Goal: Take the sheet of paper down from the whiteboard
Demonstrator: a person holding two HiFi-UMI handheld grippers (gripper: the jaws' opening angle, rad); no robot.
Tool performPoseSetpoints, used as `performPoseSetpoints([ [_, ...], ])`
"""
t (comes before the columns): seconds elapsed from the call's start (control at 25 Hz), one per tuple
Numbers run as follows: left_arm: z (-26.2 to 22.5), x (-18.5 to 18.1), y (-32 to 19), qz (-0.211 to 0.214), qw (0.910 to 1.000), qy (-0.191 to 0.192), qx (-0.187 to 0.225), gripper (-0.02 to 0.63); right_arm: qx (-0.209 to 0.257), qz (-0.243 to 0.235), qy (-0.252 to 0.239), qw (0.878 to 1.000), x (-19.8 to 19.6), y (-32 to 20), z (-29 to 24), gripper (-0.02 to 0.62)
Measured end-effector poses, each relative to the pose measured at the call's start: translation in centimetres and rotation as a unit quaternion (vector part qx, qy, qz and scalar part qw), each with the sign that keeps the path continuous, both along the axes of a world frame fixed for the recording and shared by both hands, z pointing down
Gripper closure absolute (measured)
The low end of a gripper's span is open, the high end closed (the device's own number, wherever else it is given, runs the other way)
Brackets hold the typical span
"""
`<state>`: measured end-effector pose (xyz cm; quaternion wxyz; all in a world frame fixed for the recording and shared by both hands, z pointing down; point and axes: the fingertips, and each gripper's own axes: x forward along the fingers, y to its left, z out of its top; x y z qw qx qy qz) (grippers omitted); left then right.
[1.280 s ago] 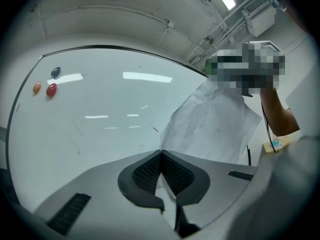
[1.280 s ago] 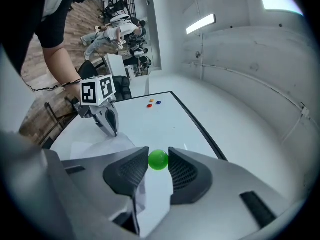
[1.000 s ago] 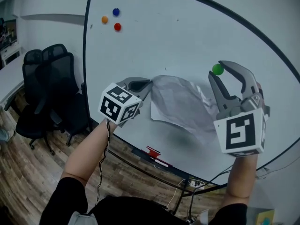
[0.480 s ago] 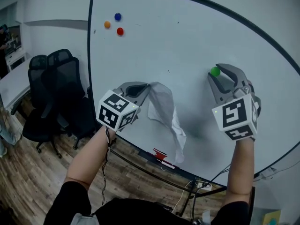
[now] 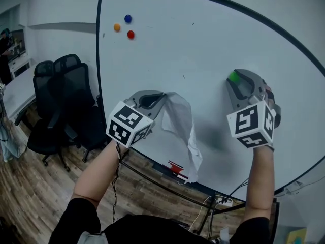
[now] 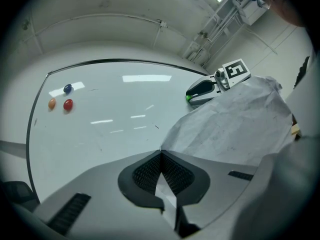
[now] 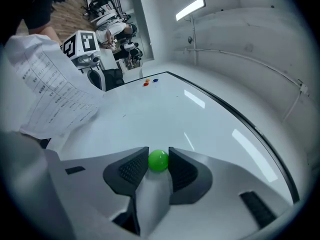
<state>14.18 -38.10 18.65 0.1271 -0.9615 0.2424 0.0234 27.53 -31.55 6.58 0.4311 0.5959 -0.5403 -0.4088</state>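
A crumpled white sheet of paper [image 5: 180, 118] hangs in front of the whiteboard [image 5: 203, 44]. My left gripper [image 5: 158, 96] is shut on its upper left corner. In the left gripper view the paper [image 6: 235, 124] spreads right from the closed jaws [image 6: 160, 151]. My right gripper [image 5: 238, 80] is at the board's right, shut on a small green ball magnet [image 5: 233, 77]. In the right gripper view the magnet [image 7: 158, 160] sits pinched between both pads [image 7: 134, 168], against the board. The printed paper [image 7: 50, 94] shows at that view's left.
Orange [image 5: 117, 28], blue [image 5: 127, 19] and red [image 5: 131, 34] magnets sit at the board's upper left. A red object [image 5: 176, 168] lies on the board's tray. Black office chairs [image 5: 56, 95] stand at the left on a wooden floor. Cables hang below the board.
The paper's right side has come off the board and dropped; it now hangs folded from the left gripper. The right gripper, with the green magnet, shifted slightly down.
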Motion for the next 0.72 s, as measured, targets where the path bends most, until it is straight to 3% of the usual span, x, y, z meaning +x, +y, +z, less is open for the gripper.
performPoseSetpoints([
  [0.32,1.0,0.5,1.3,0.004,1.0000,-0.003,-0.002,0.595,0.010,0.016,0.033,0.999,0.2,-0.1,0.5,0.465],
  [0.4,1.2,0.4,1.3,0.002,1.0000,-0.004,-0.003,0.595,0.006,0.016,0.035,0.999,0.2,-0.2,0.8,0.440],
  [0.72,1.0,-0.1,2.0,0.002,1.0000,0.002,-0.001,0.594,0.020,-0.033,0.020,0.999,-2.3,2.0,0.2,0.419],
])
